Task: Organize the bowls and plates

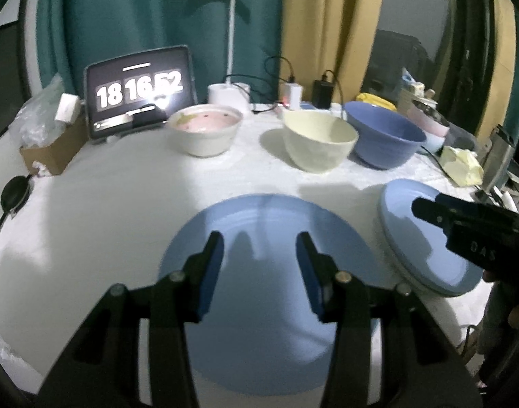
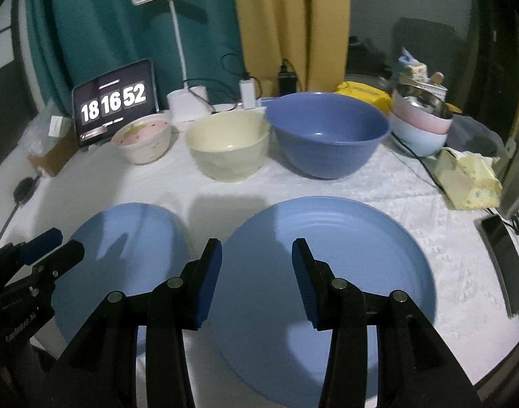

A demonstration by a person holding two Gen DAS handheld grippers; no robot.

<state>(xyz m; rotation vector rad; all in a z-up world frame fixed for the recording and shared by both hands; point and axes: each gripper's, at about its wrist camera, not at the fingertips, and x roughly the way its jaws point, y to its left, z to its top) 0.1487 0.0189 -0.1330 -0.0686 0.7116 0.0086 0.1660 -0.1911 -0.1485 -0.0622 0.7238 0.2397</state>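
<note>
Right wrist: empty tool (image 2: 256, 248) seemingly above plate (image 2: 361, 238).

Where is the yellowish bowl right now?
The cream bowl sits in the middle of the row of three at the back of the table, between the pink-inside bowl on its left and the big blue bowl on its right.

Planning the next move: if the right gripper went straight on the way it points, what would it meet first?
Most likely the large light blue round plate lying flat on the white tablecloth. The right gripper points downward with open, empty jaws over it. How far above the plate it hangs is unclear.
</note>
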